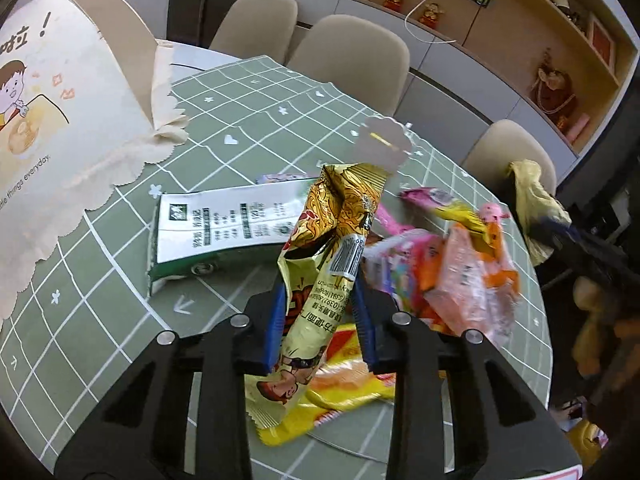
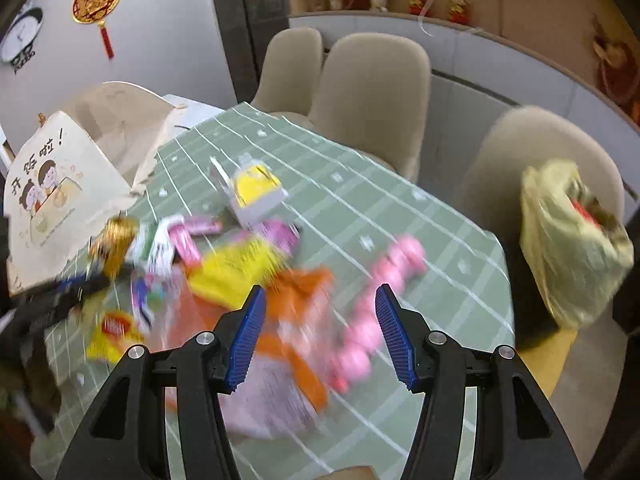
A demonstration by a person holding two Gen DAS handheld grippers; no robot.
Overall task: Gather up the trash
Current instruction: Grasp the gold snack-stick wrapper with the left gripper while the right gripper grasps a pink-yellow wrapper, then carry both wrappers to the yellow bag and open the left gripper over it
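The left hand-held gripper (image 1: 320, 300) pinches a gold wrapper (image 1: 332, 240) mid-length above the table (image 1: 120, 280), a light, crinkly, slippery film best held across its middle, while the right hand-held gripper (image 2: 320, 332) hangs open, empty.

Beige chairs (image 2: 372, 100) behind the green grid tablecloth (image 1: 100, 280); wall clock (image 2: 20, 34), red-gold ornament (image 2: 97, 0) beyond it.

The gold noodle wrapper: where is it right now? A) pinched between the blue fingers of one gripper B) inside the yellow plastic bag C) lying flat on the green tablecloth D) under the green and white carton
A: the left gripper has its blue fingers closed on the gold noodle wrapper, which stands up between them.
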